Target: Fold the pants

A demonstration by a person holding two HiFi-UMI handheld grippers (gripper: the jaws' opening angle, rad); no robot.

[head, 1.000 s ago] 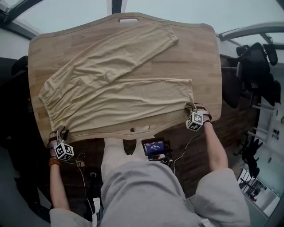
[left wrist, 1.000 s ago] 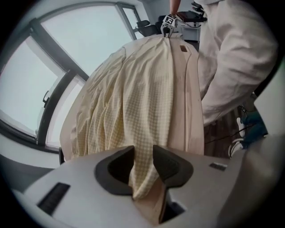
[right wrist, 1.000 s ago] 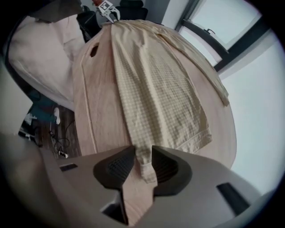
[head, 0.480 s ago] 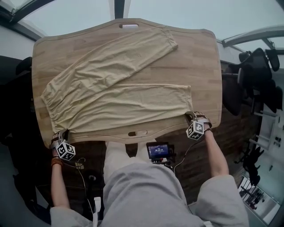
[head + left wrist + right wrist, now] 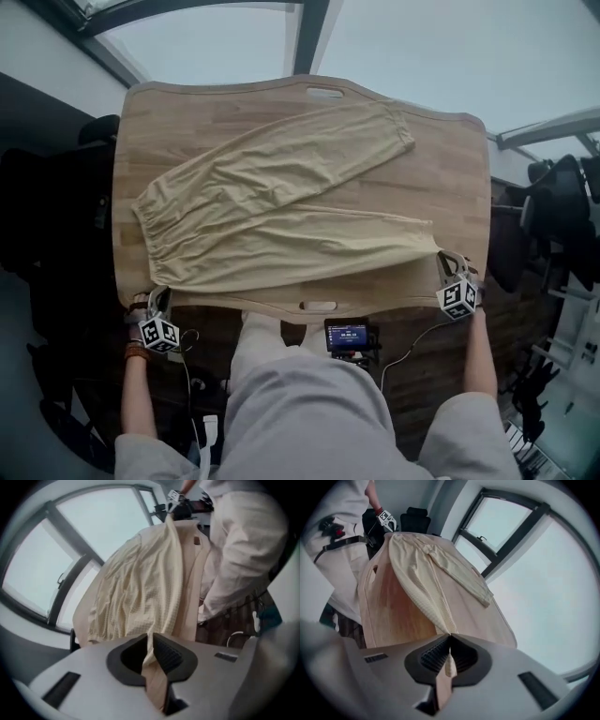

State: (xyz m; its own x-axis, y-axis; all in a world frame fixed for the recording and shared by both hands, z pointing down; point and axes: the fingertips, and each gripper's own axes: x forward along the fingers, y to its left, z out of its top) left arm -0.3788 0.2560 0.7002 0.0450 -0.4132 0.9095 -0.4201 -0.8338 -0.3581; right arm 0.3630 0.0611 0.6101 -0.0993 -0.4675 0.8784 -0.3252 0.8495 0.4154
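Now pants (image 5: 281,220) stretch between both tongs (image 5: 156,301) (image 5: 443,262).

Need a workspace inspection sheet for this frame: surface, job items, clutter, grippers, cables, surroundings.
Surface: light wooden table with wavy edges, bare around the cloth.
Job's things: beige fabric pants, legs spread in a V, waistband at left, not yet folded.
Clutter: nothing seen on the table; small black device with a lit screen sits below its near edge.
Grippers: left gripper shut on the pants' waistband corner, its jaws have just been closing; right gripper shut on the near leg's hem.
Cables: thin black cables hang below the table near the grippers.
Surroundings: black office chair at right; dark-framed windows.
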